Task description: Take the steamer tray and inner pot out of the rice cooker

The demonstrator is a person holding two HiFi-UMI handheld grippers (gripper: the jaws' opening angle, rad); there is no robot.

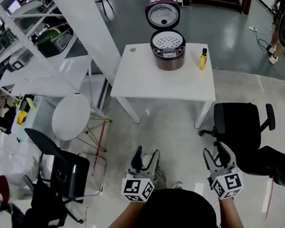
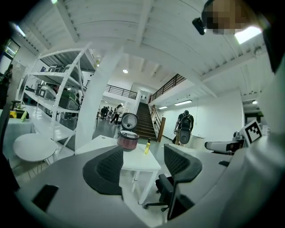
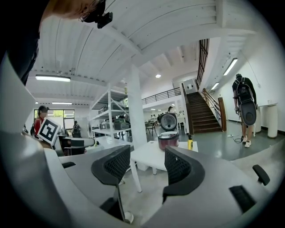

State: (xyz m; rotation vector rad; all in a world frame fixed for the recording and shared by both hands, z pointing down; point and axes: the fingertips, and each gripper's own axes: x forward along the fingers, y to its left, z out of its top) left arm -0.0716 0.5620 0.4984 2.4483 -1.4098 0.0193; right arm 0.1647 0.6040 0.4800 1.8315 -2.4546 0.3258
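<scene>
A dark red rice cooker (image 1: pixel 169 52) stands on the far side of a white table (image 1: pixel 148 80), its lid raised. A perforated white steamer tray (image 1: pixel 167 39) lies in its mouth; the inner pot is hidden beneath it. The cooker (image 2: pixel 128 140) is small and distant in the left gripper view, and likewise the cooker (image 3: pixel 168 139) in the right gripper view. My left gripper (image 1: pixel 145 161) and right gripper (image 1: pixel 217 157) are held low near my body, well short of the table. Both stand open with nothing between their jaws.
A yellow bottle (image 1: pixel 203 58) stands right of the cooker. A black office chair (image 1: pixel 246 126) sits before the table's right corner, a round white stool (image 1: pixel 71 115) and another black chair (image 1: pixel 61 174) to the left. A white pillar (image 1: pixel 90 22) and shelving (image 1: pixel 17 34) stand left; a person with a backpack (image 3: pixel 244 104) is near the stairs.
</scene>
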